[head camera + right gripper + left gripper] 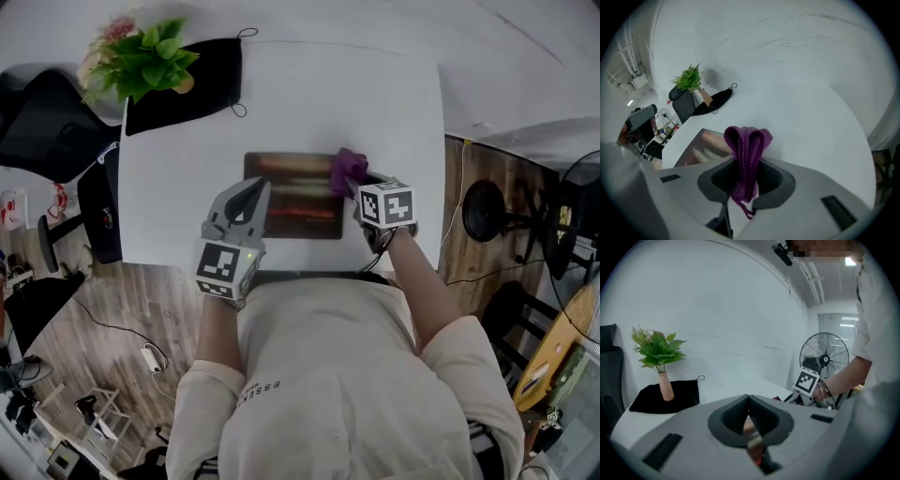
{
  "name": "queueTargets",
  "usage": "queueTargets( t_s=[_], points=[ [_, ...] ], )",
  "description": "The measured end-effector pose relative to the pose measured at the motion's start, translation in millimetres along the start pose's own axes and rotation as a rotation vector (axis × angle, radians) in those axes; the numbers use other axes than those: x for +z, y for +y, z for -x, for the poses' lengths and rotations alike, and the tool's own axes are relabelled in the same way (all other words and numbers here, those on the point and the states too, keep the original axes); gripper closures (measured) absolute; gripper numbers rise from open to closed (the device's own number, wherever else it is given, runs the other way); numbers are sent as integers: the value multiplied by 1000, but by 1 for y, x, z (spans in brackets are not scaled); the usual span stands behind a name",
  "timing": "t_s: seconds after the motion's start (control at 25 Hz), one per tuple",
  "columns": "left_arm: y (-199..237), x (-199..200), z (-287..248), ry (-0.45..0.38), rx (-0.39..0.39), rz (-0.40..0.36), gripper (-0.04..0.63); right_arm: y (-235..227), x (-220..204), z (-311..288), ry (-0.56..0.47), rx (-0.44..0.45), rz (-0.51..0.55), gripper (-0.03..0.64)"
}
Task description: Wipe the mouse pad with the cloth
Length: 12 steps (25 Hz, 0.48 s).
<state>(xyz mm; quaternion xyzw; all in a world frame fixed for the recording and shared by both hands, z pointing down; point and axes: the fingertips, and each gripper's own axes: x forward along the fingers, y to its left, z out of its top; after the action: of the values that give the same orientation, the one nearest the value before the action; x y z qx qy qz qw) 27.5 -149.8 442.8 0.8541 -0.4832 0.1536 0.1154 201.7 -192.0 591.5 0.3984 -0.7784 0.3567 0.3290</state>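
Purple knitted cloth [746, 154]: bunched and clamped in the right gripper [354, 184], at the right end of the dark rectangular mouse pad [295, 202] on the white worktop [375, 94].
Left gripper [255, 190]: jaws closed on nothing, tip over the pad's left part; contact unresolved.
Step, judged: wiping stroke. Press cloth flat, drag leftward in overlapping passes, steady pad with left gripper.
Views: right gripper view shows the cloth's fold between jaws; only head view shows both grippers over the pad.

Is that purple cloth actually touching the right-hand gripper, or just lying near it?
Touching. The right gripper has the purple cloth pinched between its jaws, shown plainly in the right gripper view.
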Motion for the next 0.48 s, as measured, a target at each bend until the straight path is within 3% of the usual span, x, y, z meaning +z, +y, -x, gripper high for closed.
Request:
queueTargets(
  t_s=[0.2, 0.48],
  points=[
    [8, 2, 12, -2, -39, -23, 594, 1, 0, 15, -14, -62, -11, 520],
    [36, -1, 37, -3, -86, -39, 594, 65, 7, 17, -55, -28, 1, 520]
  ],
)
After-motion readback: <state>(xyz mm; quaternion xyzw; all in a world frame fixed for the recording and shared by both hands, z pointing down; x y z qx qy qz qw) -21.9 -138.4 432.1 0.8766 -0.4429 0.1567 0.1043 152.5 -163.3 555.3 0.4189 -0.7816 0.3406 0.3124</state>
